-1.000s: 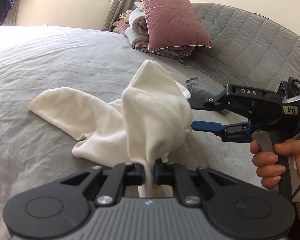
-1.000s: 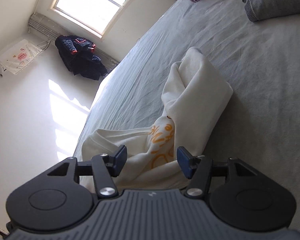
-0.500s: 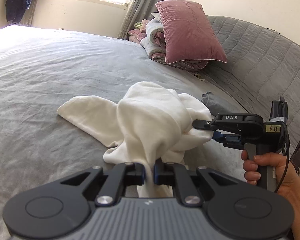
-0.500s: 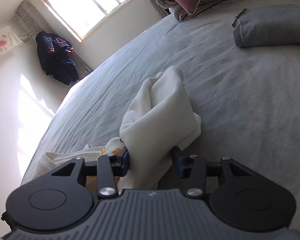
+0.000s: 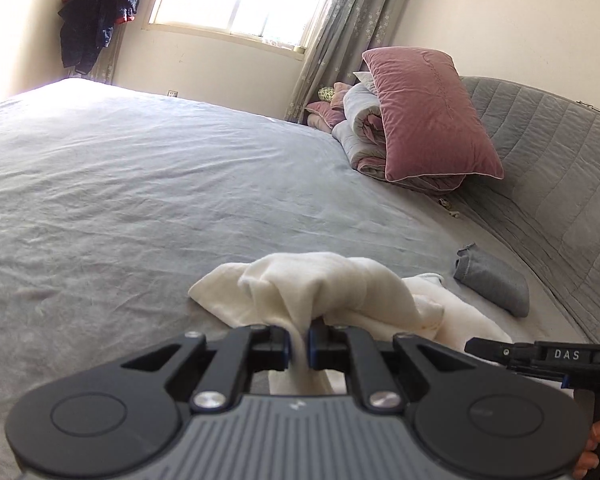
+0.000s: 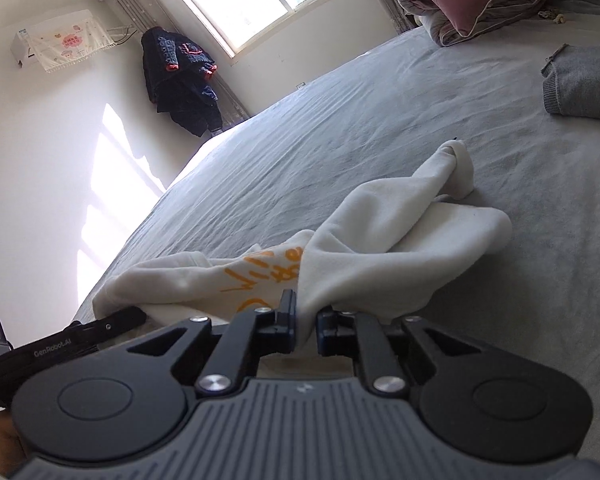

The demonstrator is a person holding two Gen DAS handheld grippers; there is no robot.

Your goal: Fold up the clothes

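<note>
Left gripper (image 5: 298, 338): fingers pinching a bunch of the cream garment (image 5: 320, 288), cloth drawn down between them.
Right gripper (image 6: 307, 326): fingers pinched on another fold of the same garment, right by the orange lettering (image 6: 268, 276).
Garment: low on the grey bed (image 5: 140, 200), rumpled and twisted, one end trailing off to a knotted tip (image 6: 458, 160). No flat panels, no clean crease in sight!
Grey piece (image 6: 584, 84): lies apart near the headboard (image 5: 560, 184), compact and looking neatly folded.
Progress: one item looks done; the cream one is a heap held at two points, so by my read spreading and folding remain.
Pillow (image 5: 428, 116): stacked on bedding, out of play.
</note>
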